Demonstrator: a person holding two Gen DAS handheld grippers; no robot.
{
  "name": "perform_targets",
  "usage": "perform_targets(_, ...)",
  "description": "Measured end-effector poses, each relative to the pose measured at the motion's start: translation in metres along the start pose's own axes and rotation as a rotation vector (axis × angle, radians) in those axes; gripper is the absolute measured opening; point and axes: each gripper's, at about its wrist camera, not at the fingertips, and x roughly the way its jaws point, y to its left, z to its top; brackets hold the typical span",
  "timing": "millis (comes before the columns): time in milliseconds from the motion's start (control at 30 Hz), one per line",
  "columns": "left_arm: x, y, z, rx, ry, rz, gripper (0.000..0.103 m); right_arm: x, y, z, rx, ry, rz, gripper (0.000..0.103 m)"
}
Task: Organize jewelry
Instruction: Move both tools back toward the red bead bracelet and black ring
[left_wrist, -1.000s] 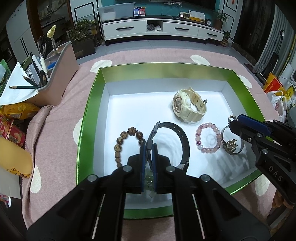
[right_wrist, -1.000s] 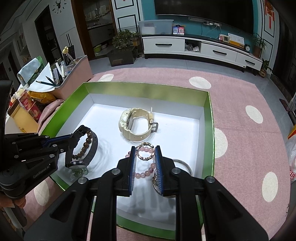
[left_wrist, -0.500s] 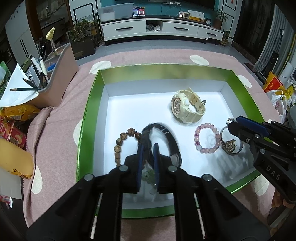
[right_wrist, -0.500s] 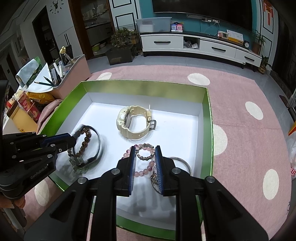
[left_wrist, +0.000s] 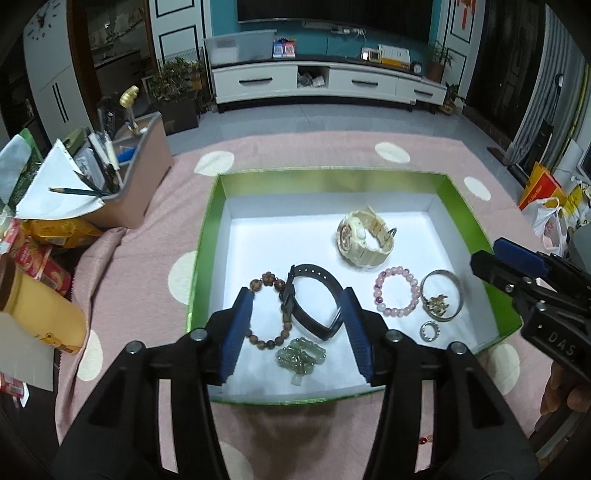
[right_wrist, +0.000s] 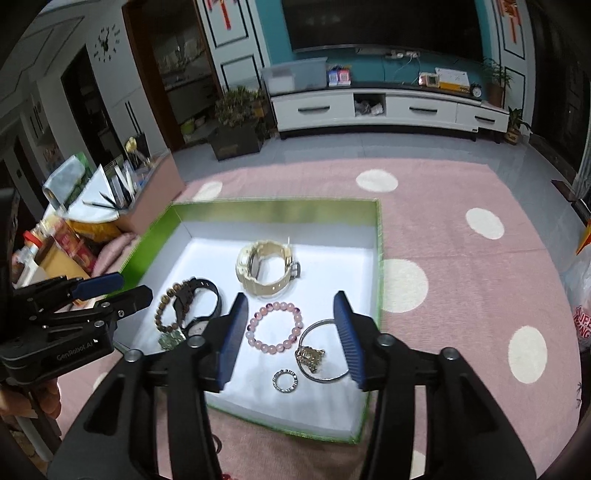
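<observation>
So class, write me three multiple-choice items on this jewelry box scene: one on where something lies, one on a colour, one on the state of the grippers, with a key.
1. Where does the cream watch lie in the green box?
A. farther back than the other pieces
B. outside on the cloth
C. under the black watch

2. What colour is the bead bracelet beside the silver bangle?
A. blue
B. pink
C. black

3. How do the left gripper and right gripper stand?
A. both clamped on jewelry
B. one holding the bangle
C. both opening, holding nothing

Key: A, it sits alone nearer the far wall; B, its beads are pale pink; C, every piece rests on the box floor.
</observation>
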Motion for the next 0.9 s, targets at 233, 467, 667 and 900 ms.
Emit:
perform_targets(233,-0.041,-0.008,-0.025,-0.002,-0.058,-0.011,0.054,-0.044,-0.012,-0.018,0.027,-0.065,0.019,0.051)
perform_targets(467,-0.056,-0.029,-0.072,0.010,-0.020,0.015,0.067,-0.076,-0.021,-0.057,0.043,-0.052,0.024,0.053)
perform_targets(667,-0.060,-0.046,-0.111,0.032,0.026,0.013,0.077,-0.087,-0.022,-0.093,0.059,-0.007,0.026,0.059)
perform_targets(900,-0.067,-0.060,-0.138,0.054,0.041,0.021,0.082,-0.096,-0.017,-0.113,0.049,0.021,0.029,0.076)
